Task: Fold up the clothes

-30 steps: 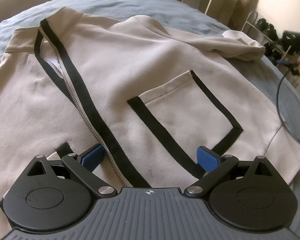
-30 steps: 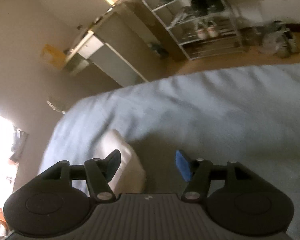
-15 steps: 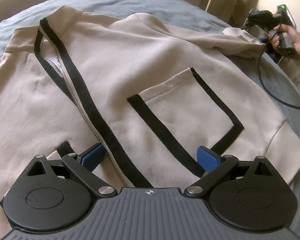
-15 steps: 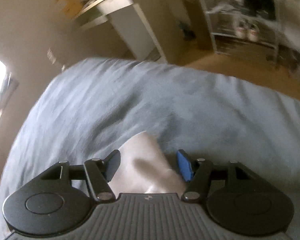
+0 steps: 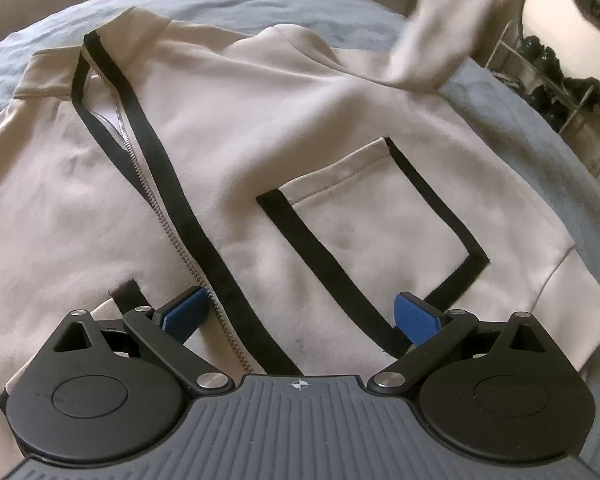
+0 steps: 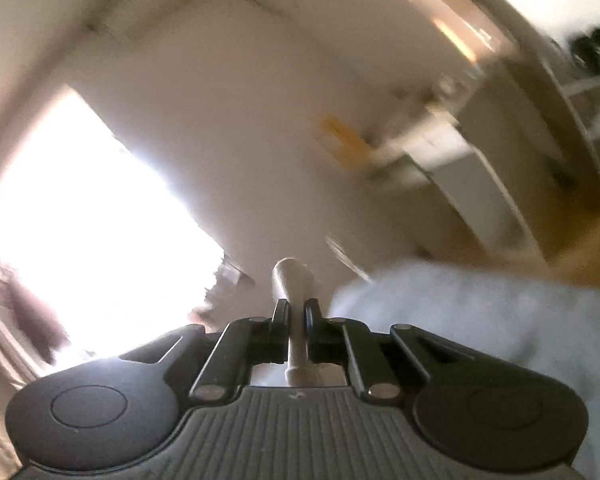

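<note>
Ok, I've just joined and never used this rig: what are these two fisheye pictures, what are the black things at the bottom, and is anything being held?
Each picture comes from a camera on a hand-held two-finger gripper that a person carries; there is no robot arm. The left wrist view looks down on a beige zip jacket with black trim, spread on a grey-blue bed. The left gripper hangs over the hem, open, holding nothing. The right wrist view points across the room. The right gripper is closing on a fold of beige cloth, and the left view shows the jacket sleeve lifted off the bed, so that cloth is probably the sleeve.
</note>
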Motion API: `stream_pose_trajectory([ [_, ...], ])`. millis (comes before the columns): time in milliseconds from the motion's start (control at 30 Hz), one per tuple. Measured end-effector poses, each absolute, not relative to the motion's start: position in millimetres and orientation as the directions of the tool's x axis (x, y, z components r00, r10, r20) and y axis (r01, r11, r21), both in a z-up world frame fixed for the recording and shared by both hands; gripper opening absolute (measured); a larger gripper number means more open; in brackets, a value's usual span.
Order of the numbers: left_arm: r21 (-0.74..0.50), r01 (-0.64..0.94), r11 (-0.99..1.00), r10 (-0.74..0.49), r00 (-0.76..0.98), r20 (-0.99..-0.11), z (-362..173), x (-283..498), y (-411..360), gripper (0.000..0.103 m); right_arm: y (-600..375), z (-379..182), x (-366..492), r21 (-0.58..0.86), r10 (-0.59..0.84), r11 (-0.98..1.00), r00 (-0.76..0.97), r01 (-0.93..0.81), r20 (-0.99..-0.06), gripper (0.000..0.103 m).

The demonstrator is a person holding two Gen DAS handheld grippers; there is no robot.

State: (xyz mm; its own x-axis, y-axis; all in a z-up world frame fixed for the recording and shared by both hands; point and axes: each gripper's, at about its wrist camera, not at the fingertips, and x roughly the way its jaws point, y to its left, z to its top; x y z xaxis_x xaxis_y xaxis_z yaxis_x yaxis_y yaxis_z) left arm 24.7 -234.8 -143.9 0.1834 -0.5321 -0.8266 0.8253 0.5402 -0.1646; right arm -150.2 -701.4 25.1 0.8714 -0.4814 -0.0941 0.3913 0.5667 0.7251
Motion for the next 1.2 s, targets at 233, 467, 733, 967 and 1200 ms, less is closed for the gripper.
stream_pose_trajectory([
  [233, -0.173, 0.828, 0.534, -0.540, 0.176, -0.823, -144.1, 25.2, -231.4, 0.100, -717.4, -46.9, -221.8, 0.789, -0.666, 0.290, 0.707, 0.541, -0.240, 0.008],
  [467, -0.159, 0.833, 0.530, -0.533, 0.182, -0.826, -144.2, 23.1, -231.3, 0.100, -730.1, -155.4, -276.4, 0.657, -0.644, -0.165, 0.424, 0.735, -0.636, 0.008],
  [733, -0.158, 0.835, 0.526, -0.532, 0.179, -0.828, -144.5, 22.8, -231.3, 0.101, -728.7, -167.6, -307.1, 0.644, -0.658, -0.231, 0.371, 0.730, -0.656, 0.019],
  [967, -0.160, 0.834, 0.528, -0.530, 0.176, -0.829, -144.0, 24.2, -232.0, 0.101, -717.6, -122.6, -295.0, 0.545, -0.766, -0.149, 0.252, 0.825, -0.591, 0.029],
  [1200, -0.154, 0.839, 0.522, -0.525, 0.174, -0.833, -144.2, 23.8, -232.6, 0.101, -686.2, -95.7, -116.8, 0.018, -0.514, 0.645, 0.451, 0.764, -0.730, 0.053],
])
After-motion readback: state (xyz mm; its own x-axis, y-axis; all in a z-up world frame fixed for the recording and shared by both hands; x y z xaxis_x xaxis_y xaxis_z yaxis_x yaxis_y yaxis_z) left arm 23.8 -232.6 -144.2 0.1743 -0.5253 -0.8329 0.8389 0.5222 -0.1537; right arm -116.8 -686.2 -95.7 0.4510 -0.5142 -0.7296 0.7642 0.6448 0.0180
